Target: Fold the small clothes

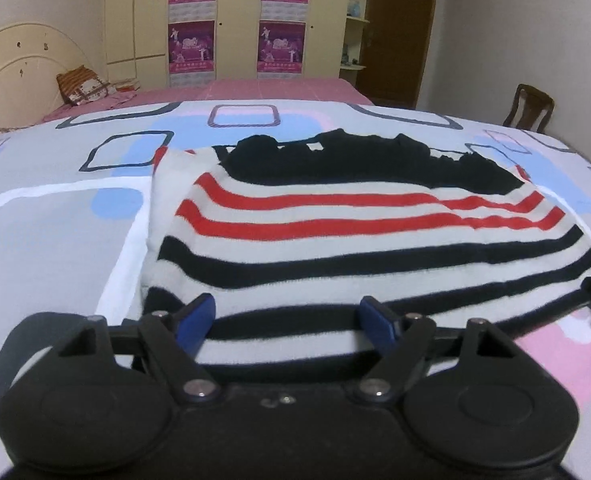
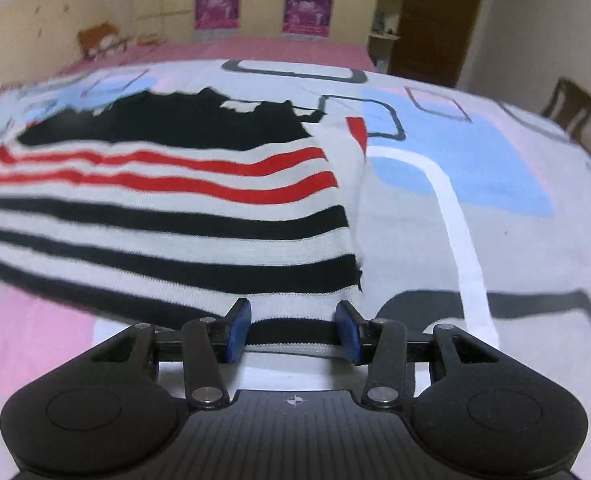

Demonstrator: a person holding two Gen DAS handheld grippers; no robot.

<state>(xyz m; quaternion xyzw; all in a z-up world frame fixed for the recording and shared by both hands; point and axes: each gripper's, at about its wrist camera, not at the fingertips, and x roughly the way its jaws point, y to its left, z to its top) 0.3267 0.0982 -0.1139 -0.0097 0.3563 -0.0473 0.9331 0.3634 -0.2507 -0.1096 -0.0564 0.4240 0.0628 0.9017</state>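
Sweater (image 1: 335,240) flat on patterned bedsheet (image 1: 55,232), chair (image 1: 529,110) beyond

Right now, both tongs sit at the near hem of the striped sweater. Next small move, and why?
Probably close both tongs on the hem. The left tongs and right tongs each straddle the near edge of the striped sweater, which lies flat on the bedspread, and the jaws look open with cloth between them. Gripping both corners would let the hem be lifted and folded away.
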